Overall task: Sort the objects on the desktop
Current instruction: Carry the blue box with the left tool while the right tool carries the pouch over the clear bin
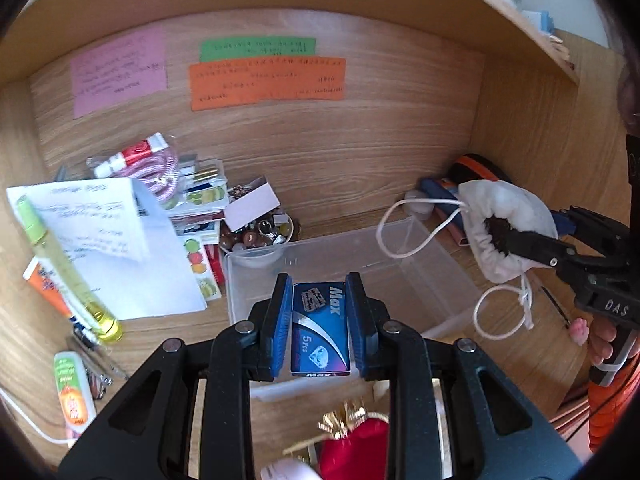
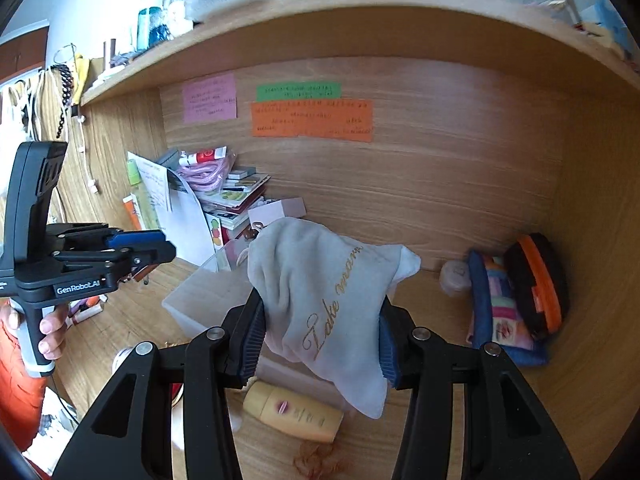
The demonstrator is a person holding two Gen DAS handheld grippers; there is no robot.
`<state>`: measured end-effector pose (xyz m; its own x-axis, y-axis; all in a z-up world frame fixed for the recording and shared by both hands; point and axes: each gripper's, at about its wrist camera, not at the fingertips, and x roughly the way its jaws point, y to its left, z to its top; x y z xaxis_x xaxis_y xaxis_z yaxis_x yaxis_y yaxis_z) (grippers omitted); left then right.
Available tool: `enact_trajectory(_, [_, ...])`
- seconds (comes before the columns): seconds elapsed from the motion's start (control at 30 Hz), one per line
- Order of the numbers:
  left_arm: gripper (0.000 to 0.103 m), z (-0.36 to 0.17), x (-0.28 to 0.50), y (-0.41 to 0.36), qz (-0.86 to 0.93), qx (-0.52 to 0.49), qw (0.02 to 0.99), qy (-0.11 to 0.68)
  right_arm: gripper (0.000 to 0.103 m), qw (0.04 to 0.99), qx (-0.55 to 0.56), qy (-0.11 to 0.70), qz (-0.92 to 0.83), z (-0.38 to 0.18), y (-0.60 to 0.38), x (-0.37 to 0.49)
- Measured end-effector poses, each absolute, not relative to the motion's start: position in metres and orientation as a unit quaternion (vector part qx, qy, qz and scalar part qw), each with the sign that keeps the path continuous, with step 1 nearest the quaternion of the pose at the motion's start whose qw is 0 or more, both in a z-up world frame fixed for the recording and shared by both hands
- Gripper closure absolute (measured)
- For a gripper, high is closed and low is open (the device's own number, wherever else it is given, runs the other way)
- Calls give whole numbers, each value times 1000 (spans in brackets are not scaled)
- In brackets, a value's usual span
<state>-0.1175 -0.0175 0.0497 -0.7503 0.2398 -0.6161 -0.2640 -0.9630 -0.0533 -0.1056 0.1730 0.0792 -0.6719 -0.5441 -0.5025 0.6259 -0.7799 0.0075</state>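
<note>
**A:** What are the two grippers holding?

**B:** The left gripper (image 1: 319, 320) has its blue-padded fingers (image 1: 280, 322) pressed flat against both long sides of a small blue box (image 1: 319, 326) printed "Max" and "5 pcs". The box stands upright between them. The right gripper (image 2: 322, 330) is clamped on a pale grey drawstring pouch (image 2: 326, 304) with gold script lettering. The cloth bulges up out of the grip and hangs down below it.

**A:** Where are those two things over the desk?

**B:** The blue box is raised above the near wall of a clear plastic bin (image 1: 420, 276), which sits on the wooden desktop (image 1: 332, 184) toward its back edge. The pouch hangs in the air just beside the bin's right wall. From the left wrist camera its gathered mouth (image 1: 498, 238) shows dark inside, and its white cord (image 1: 404, 232) loops over the bin's right rim.

**A:** What lies farther out?

**B:** Left of the bin, toward the back left corner, is a heap: sheets of white paper (image 1: 132, 256), a yellow-green spray bottle (image 1: 66, 268), a red-and-white tube (image 1: 132, 156) on a coiled pink cable (image 1: 162, 178), and a dish of glass beads (image 1: 256, 236). In the back right corner a patchwork pouch (image 2: 502, 308) leans against a black-and-orange case (image 2: 538, 284). A yellow bottle (image 2: 294, 412) lies on its side near the front edge, under the grey pouch. On the back panel are a pink note (image 2: 209, 97), a green note (image 2: 298, 91) and an orange note (image 2: 312, 120).
</note>
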Motion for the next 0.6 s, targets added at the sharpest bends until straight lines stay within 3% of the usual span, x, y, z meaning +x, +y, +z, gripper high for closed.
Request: enact_trajectory(0.6, [77, -10, -212, -8, 902, -407, 135, 46, 59, 343, 326, 127, -872, 27, 117, -184])
